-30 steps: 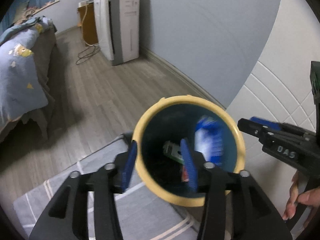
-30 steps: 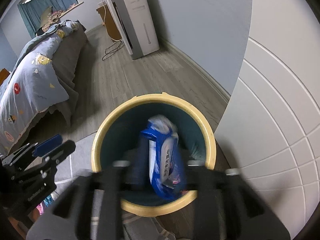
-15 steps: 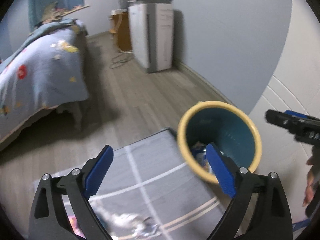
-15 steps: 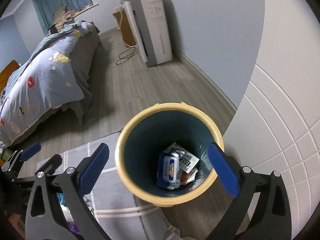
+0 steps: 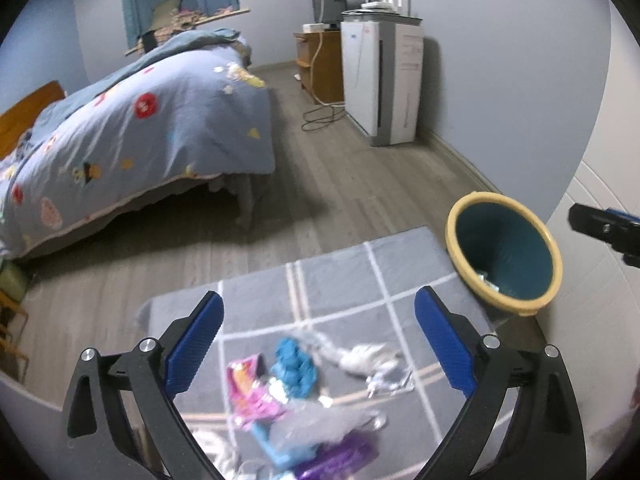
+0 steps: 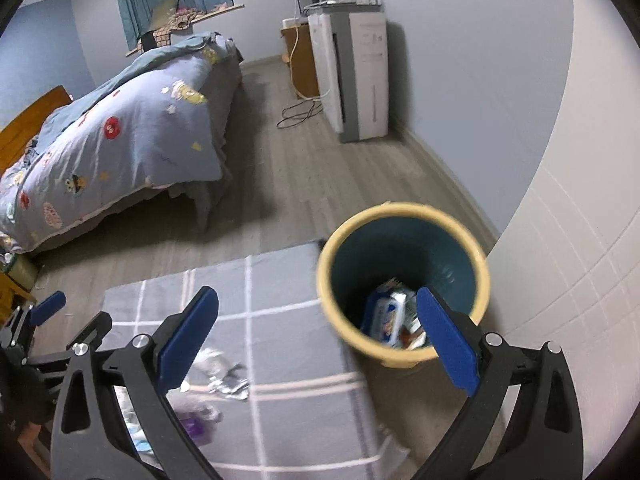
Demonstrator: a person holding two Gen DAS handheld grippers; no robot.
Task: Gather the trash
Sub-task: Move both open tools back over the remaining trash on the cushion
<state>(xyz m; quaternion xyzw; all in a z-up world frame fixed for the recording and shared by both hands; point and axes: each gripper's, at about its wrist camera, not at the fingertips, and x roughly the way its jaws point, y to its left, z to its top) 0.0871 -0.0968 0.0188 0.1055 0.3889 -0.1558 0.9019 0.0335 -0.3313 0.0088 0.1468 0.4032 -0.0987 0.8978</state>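
My left gripper [image 5: 318,304] is open and empty above a grey checked rug [image 5: 340,280]. On the rug below it lies a trash pile: a pink wrapper [image 5: 248,384], a blue crumpled piece [image 5: 294,364], a silvery wrapper [image 5: 368,360] and a purple packet [image 5: 340,456]. The yellow-rimmed teal bin [image 5: 508,248] stands at the rug's right corner. My right gripper [image 6: 316,298] is open and empty, up and to the left of the bin [image 6: 400,210]. A blue and white packet [image 6: 386,312] lies inside with other scraps.
A bed with a blue quilt [image 5: 140,140] fills the left. A white appliance [image 5: 380,80] and a wooden stand with cables stand at the far wall. A white panelled surface [image 6: 580,260] rises right of the bin. Wood floor lies between bed and rug.
Both grippers' jaws widened and both pulled up and left away from the bin. The blue and white packet left my right gripper and now lies in the bin. The trash pile came into view.
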